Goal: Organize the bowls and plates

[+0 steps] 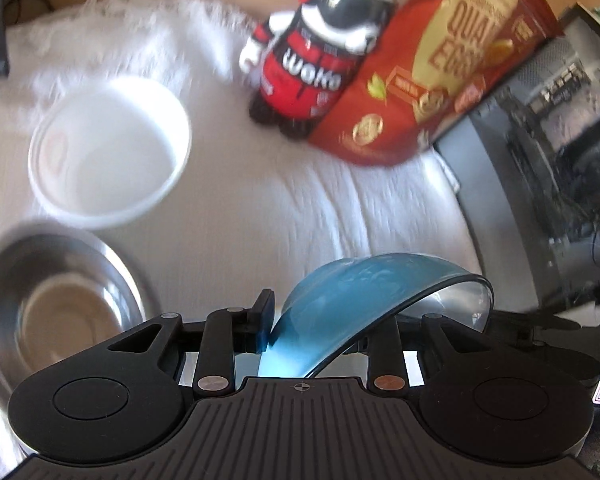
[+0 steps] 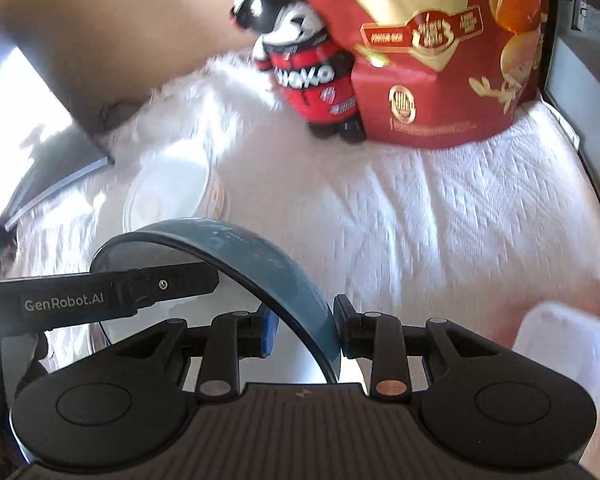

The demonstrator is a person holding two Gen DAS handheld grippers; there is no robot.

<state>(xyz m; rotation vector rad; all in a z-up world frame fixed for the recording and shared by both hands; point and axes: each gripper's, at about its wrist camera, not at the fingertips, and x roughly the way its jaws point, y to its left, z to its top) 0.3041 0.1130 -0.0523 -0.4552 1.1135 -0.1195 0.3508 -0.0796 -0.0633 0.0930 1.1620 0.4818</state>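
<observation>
Grip: left gripper [image 1: 312, 330] and right gripper [image 2: 306, 330] each clamp the blue plate [image 1: 364, 292] rim.
Handling: seemingly rigid, breakable; hold opposite edges.
Nearby: white bowl [image 1: 108, 152] beyond the plate.

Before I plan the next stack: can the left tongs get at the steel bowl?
Probably not yet: the left tongs are shut on the blue plate. The steel bowl sits uncovered nearby on the cloth.

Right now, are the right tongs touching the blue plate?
Touching. The right wrist view shows the right tongs closed on the blue plate, its rim pinched between both fingers.
</observation>
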